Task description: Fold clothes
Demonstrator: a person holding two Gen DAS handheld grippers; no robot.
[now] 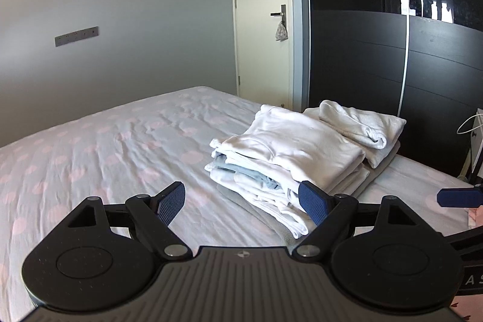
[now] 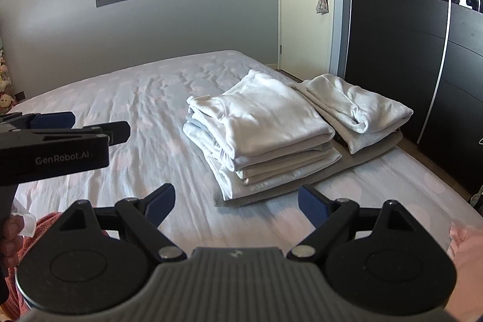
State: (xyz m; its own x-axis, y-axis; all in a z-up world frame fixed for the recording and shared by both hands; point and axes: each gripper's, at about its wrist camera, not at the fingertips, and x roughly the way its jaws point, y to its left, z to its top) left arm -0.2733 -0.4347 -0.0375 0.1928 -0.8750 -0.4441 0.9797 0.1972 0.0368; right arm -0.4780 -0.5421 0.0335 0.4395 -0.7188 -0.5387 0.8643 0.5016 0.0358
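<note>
Right of centre in both views, on the bed with the pale dotted sheet [image 2: 126,98], lies the stack of folded white and light-blue soft clothes [image 2: 259,135], light and floppy, best pinched at a hem, while the left tongs [image 1: 241,202] and right tongs [image 2: 237,202] stand wide apart and empty.

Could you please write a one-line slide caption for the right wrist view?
Open right gripper hovers above the bed, facing a stack of folded white clothes, nothing between its fingers.

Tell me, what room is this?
Most likely a bedroom: a bed with folded clothes on it, a dark wardrobe beside it, and a door.
</note>
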